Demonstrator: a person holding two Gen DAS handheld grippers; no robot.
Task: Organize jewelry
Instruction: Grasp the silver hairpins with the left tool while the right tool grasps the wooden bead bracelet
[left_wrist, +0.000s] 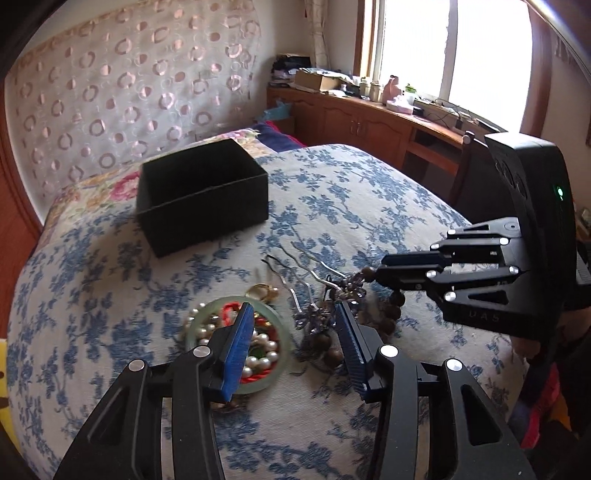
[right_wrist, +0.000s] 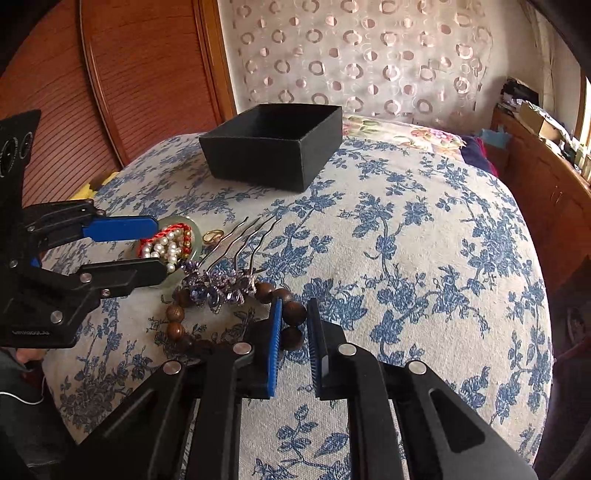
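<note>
On the blue-flowered bedspread (right_wrist: 406, 236) lies a heap of jewelry. A pale green bangle (left_wrist: 284, 350) rings a pearl strand (left_wrist: 266, 347) and a red cord. Beside it are a gold ring (left_wrist: 263, 291), a purple-flowered hair comb (right_wrist: 221, 284) and a brown wooden bead bracelet (right_wrist: 175, 313). My left gripper (left_wrist: 295, 314) hovers open over the bangle's right rim and the comb; its left pad (left_wrist: 240, 332) covers part of the pearls. My right gripper (right_wrist: 294, 319) is shut on beads of the wooden bracelet. An open, empty black box (right_wrist: 273, 144) stands farther back on the bed.
A patterned curtain (left_wrist: 129, 92) hangs behind the bed. A wooden cabinet (left_wrist: 369, 122) with clutter runs under the window. A reddish wooden panel (right_wrist: 129, 74) stands at the left in the right wrist view. Bare bedspread stretches right of the jewelry heap.
</note>
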